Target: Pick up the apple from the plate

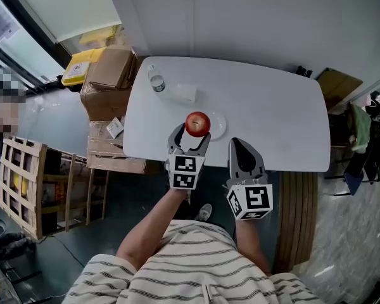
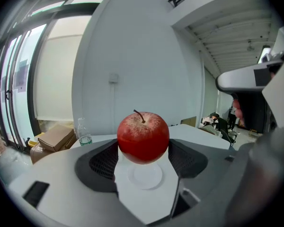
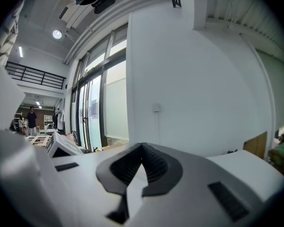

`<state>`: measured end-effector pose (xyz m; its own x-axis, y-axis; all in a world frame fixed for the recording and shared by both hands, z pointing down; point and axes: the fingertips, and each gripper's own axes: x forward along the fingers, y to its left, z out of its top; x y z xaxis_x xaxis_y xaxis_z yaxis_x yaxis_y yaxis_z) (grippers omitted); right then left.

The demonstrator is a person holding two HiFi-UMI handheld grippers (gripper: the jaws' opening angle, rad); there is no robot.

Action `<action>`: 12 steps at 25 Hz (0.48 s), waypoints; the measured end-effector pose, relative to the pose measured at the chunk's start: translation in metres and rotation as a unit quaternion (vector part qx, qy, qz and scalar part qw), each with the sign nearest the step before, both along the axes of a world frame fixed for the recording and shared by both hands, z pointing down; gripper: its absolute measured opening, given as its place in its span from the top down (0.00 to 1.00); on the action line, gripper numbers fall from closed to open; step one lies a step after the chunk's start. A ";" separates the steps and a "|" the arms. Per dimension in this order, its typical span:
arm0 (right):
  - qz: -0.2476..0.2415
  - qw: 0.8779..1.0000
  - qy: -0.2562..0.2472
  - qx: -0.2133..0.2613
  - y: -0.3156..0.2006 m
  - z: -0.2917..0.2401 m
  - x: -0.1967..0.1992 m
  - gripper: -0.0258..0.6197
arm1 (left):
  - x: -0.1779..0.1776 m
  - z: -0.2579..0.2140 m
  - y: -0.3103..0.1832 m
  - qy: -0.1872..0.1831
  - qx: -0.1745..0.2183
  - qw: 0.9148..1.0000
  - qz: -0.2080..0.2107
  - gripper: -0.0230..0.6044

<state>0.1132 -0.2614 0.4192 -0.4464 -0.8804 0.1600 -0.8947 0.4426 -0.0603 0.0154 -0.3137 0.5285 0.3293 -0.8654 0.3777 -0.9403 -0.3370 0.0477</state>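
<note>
A red apple (image 1: 197, 123) with a short stem is held between the jaws of my left gripper (image 1: 190, 138), lifted above the small white plate (image 1: 218, 126) on the white table (image 1: 272, 113). In the left gripper view the apple (image 2: 143, 137) hangs between the dark ribbed pads (image 2: 102, 162), and the plate (image 2: 145, 177) lies below it, bare. My right gripper (image 1: 244, 153) rests near the table's front edge, right of the left one, shut with nothing in it; its pads (image 3: 154, 167) meet in the right gripper view.
A clear plastic bottle (image 1: 156, 81) and a white cup-like object (image 1: 185, 92) stand at the table's back left. Cardboard boxes (image 1: 107, 75) and a wooden crate (image 1: 25, 182) crowd the floor at left. A chair with clothing (image 1: 361, 138) stands at right.
</note>
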 end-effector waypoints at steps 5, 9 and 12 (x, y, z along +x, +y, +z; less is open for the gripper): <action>-0.010 1.000 -0.001 0.014 0.007 -0.013 -0.010 0.94 | -0.008 -0.025 0.009 0.003 0.016 1.000 -0.009 0.42; -0.016 1.000 -0.001 0.022 0.011 -0.022 -0.014 0.94 | -0.007 -0.038 0.016 0.004 0.023 1.000 -0.013 0.42; -0.019 0.999 -0.002 0.028 0.012 -0.028 -0.015 0.94 | -0.007 -0.050 0.020 0.007 0.030 0.999 -0.013 0.42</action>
<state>0.0979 -0.2496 0.3909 -0.4796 -0.8708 0.1086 -0.8773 0.4783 -0.0389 0.0085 -0.2940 0.4786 0.3117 -0.8944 0.3207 -0.9480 -0.3154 0.0420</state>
